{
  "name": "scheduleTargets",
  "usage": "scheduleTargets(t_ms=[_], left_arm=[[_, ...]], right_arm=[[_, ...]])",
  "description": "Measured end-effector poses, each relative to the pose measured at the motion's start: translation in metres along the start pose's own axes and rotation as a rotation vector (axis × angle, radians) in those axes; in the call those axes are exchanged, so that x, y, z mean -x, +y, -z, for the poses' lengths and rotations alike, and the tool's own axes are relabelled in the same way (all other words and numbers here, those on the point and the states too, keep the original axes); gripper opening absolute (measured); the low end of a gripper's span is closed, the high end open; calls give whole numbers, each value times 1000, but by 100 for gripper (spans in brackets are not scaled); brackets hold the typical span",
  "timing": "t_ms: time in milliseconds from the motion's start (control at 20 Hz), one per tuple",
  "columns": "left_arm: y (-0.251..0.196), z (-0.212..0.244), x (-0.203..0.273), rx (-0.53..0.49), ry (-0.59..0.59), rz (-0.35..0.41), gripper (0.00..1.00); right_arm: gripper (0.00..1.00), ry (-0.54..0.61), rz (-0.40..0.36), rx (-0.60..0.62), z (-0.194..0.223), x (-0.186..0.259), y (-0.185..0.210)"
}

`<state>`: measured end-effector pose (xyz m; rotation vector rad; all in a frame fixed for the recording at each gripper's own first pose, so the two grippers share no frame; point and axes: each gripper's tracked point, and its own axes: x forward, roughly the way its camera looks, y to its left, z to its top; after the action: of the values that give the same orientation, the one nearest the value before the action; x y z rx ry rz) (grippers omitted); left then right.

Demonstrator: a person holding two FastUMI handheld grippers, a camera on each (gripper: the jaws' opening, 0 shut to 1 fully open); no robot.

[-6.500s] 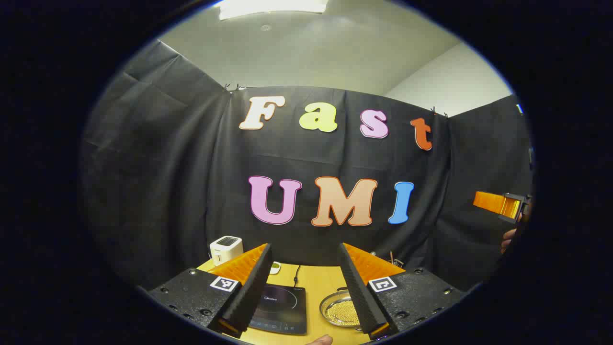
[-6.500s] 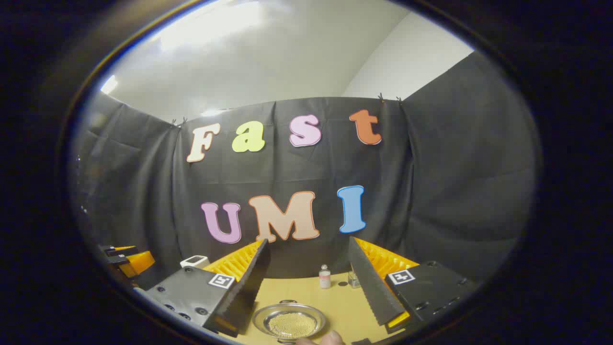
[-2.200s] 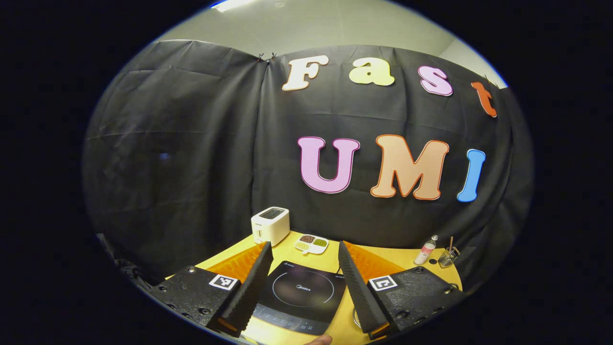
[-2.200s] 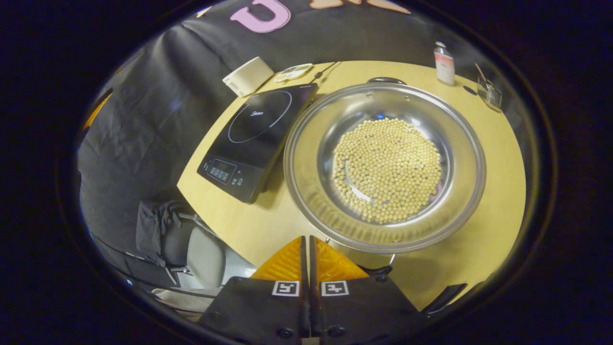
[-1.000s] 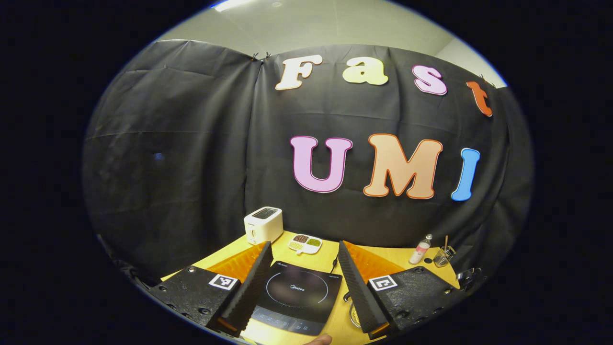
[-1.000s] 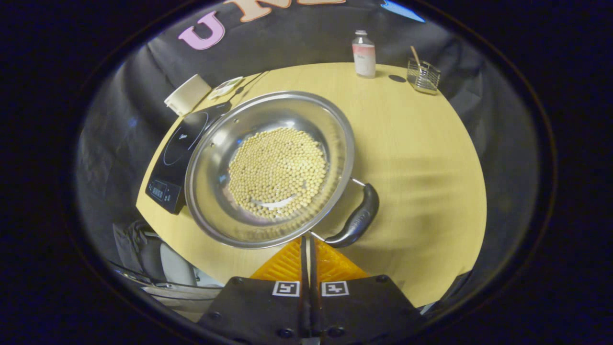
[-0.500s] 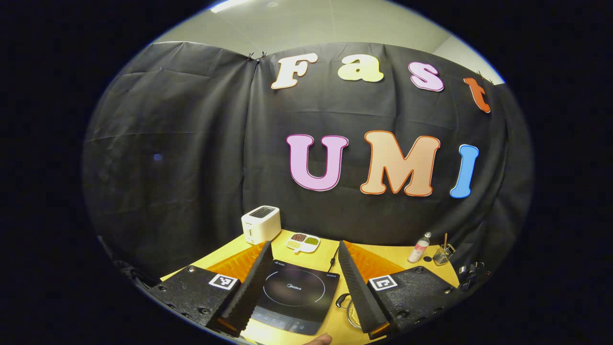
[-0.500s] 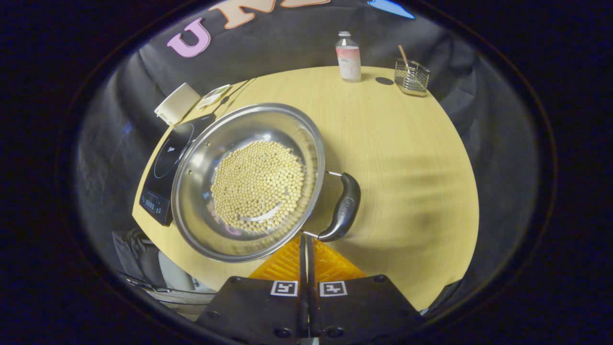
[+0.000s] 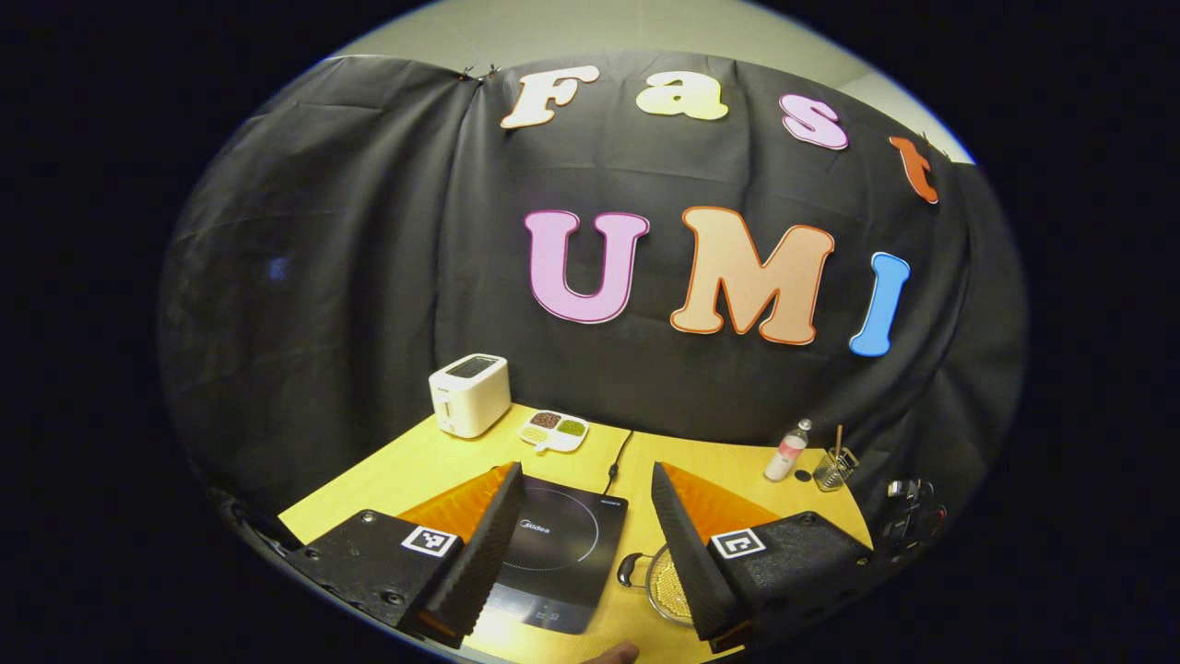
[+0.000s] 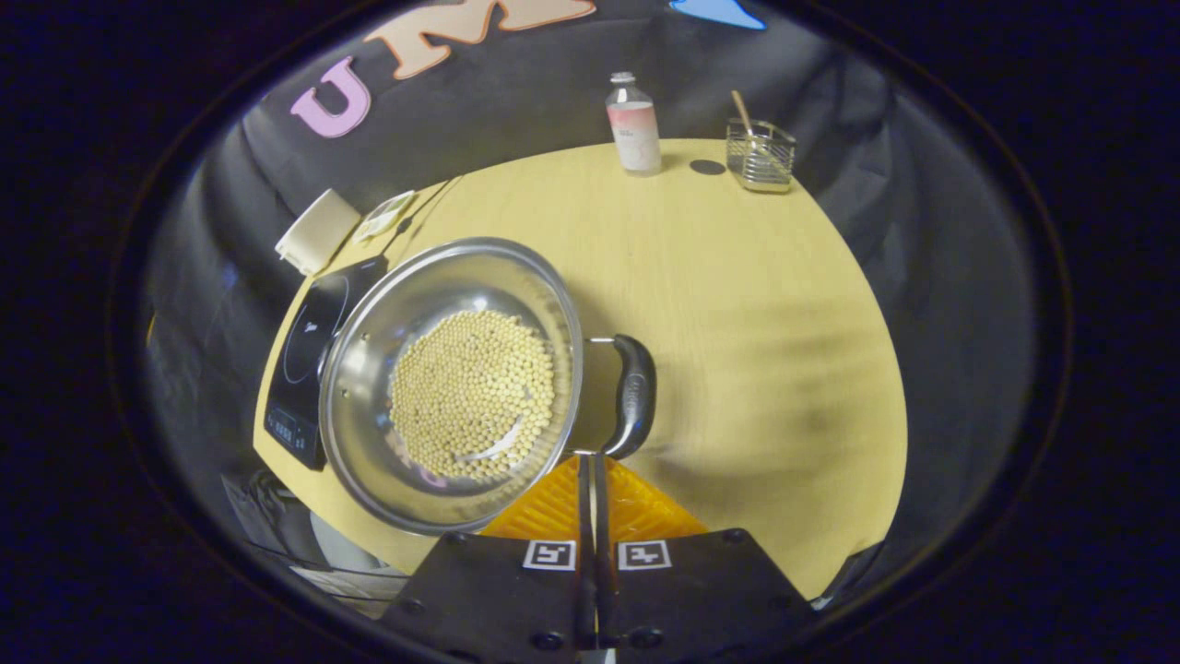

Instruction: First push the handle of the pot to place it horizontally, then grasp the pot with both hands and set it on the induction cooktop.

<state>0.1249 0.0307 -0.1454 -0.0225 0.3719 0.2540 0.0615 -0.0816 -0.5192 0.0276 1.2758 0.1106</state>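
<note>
Sitting on the table [image 10: 737, 304] just beside the induction cooktop [image 10: 309, 369], the pot [image 10: 452, 383] of beans is turning one handle [image 10: 631, 397] toward the right gripper [image 10: 591, 461], whose fingers are pressed together on nothing. A bottle [image 10: 631, 124] and wire holder [image 10: 761, 152] are standing well apart at the far edge. The left gripper [image 9: 581, 544] is hovering wide open and empty (its view is adding a toaster [image 9: 468, 395] and a divided dish [image 9: 551, 430]).
</note>
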Motion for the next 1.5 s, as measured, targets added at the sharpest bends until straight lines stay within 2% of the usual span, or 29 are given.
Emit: scheduleTargets(t_ms=[50,100,450,550,600,650,700,750,800,850,1150,1200,1250,1350,1500], left_arm=[[-2,-2,-7,-1,-8,22,80],[-5,-3,-16,-2,-6,40,85],[-34,29,-60,5,102,228,85],[-41,49,-66,-11,162,271,85],[-43,55,-69,-16,176,287,85],[-44,60,-73,-17,187,299,86],[-45,67,-75,-16,205,310,90],[-45,77,-75,-16,229,319,85],[-45,86,-76,-20,249,326,85],[-43,92,-78,-26,265,329,86],[-53,137,-76,1,392,366,86],[-55,143,-78,-13,396,364,91],[-57,153,-78,-34,418,367,86],[-62,174,-78,-43,464,367,86],[-64,206,-81,8,551,335,85]], right_arm=[[2,-14,2,-17,-3,3,3],[3,-30,12,-27,-7,8,4],[4,-143,118,-145,-44,29,4],[18,-148,157,-165,-44,33,3],[29,-155,163,-162,-45,35,6],[47,-154,170,-148,-43,36,9],[65,-147,200,-126,-40,38,7],[82,-149,229,-106,-39,39,5],[100,-154,243,-89,-40,39,5],[96,-154,248,-77,-41,39,8],[98,-142,214,-83,-53,23,3],[98,-139,205,-82,-55,20,1],[98,-134,194,-84,-56,18,-1],[97,-129,171,-84,-59,11,-1],[97,-118,144,-63,-62,1,-1]])
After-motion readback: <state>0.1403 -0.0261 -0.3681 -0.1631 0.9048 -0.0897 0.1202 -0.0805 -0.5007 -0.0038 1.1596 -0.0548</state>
